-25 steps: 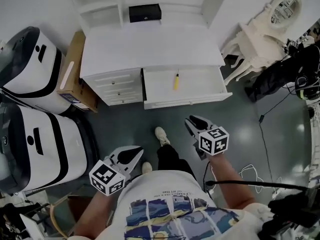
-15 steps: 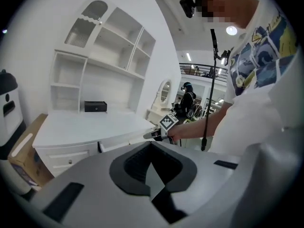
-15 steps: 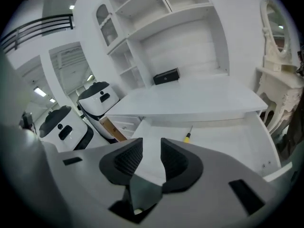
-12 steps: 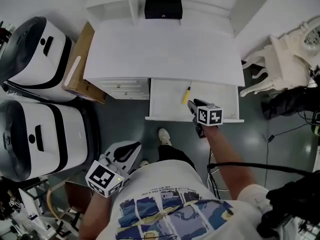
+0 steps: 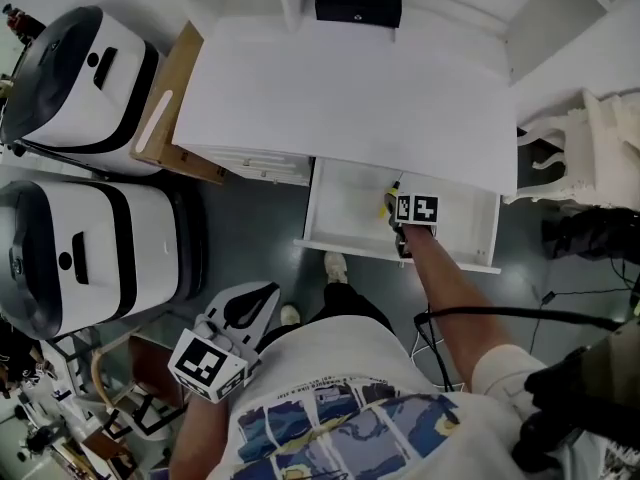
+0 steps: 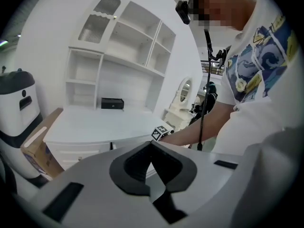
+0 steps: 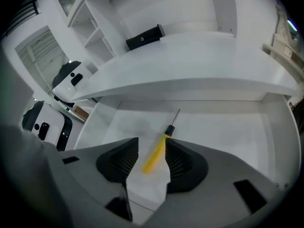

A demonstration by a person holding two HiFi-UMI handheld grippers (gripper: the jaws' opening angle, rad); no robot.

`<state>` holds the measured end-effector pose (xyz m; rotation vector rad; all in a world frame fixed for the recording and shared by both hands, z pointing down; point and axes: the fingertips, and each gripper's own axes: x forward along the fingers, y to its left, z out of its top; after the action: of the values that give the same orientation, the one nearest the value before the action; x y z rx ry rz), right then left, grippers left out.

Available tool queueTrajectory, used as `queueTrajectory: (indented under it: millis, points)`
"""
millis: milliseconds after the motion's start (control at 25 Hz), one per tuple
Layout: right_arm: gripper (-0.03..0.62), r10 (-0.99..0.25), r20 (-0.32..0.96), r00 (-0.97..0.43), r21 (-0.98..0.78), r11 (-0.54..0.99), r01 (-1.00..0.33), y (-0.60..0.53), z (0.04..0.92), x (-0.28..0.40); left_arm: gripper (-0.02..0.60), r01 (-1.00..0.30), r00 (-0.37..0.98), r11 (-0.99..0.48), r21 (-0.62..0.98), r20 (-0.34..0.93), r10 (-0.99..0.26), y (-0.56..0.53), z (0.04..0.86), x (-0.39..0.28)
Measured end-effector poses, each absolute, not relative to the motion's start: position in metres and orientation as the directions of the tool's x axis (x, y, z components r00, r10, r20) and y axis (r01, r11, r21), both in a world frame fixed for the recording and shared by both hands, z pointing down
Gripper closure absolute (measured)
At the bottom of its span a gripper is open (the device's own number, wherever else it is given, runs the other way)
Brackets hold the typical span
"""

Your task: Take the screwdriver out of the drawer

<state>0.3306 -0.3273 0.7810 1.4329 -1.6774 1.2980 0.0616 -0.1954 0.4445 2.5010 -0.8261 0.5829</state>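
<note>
A yellow-handled screwdriver (image 7: 157, 152) with a black collar and thin metal shaft lies on the floor of the open white drawer (image 5: 340, 243); in the head view the screwdriver (image 5: 387, 202) peeks out beside the marker cube. My right gripper (image 7: 151, 156) reaches down into the drawer, its jaws opening, the handle lying between the pads (image 7: 176, 161) without being pressed. In the head view the right gripper (image 5: 402, 230) is over the drawer's middle. My left gripper (image 5: 250, 303) hangs low near the person's body, its jaws closed with nothing in them (image 6: 151, 159).
The white desk top (image 5: 350, 88) overhangs the drawer's back, with a black box (image 5: 357, 2) on it. Two white and black machines (image 5: 90, 248) and a cardboard box (image 5: 165, 118) stand at the left. A white chair (image 5: 580, 138) is at the right. Cables lie on the floor.
My right gripper has moved from in front of the person's body forward and down into the drawer, over the screwdriver, and its jaws have widened. The left gripper drifted a little.
</note>
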Motion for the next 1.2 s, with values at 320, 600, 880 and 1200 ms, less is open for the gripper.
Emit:
queueTrajectory:
  millis: [320, 600, 880, 1200]
  points:
    - [0.385, -0.332, 0.926, -0.181, -0.233, -0.125, -0.964, -0.333, 0.827, 0.333, 0.569, -0.712, 0.66, -0.656, 0.249, 0.556, -0.506, -0.2, 0.447, 0.047]
    - [0.437, -0.307, 0.945, -0.115, -0.148, -0.085, -0.985, -0.331, 0.838, 0.335, 0.568, -0.74, 0.631, -0.629, 0.24, 0.573, -0.523, -0.197, 0.45, 0.041]
    - [0.496, -0.297, 0.949, -0.104, -0.097, 0.038, -0.995, -0.327, 0.836, 0.337, 0.568, -0.736, 0.633, -0.634, 0.236, 0.571, -0.522, -0.201, 0.449, 0.041]
    - [0.5, -0.277, 0.951, -0.139, -0.106, 0.133, -0.985, -0.32, 0.827, 0.335, 0.568, -0.712, 0.66, -0.661, 0.238, 0.55, -0.512, -0.201, 0.446, 0.042]
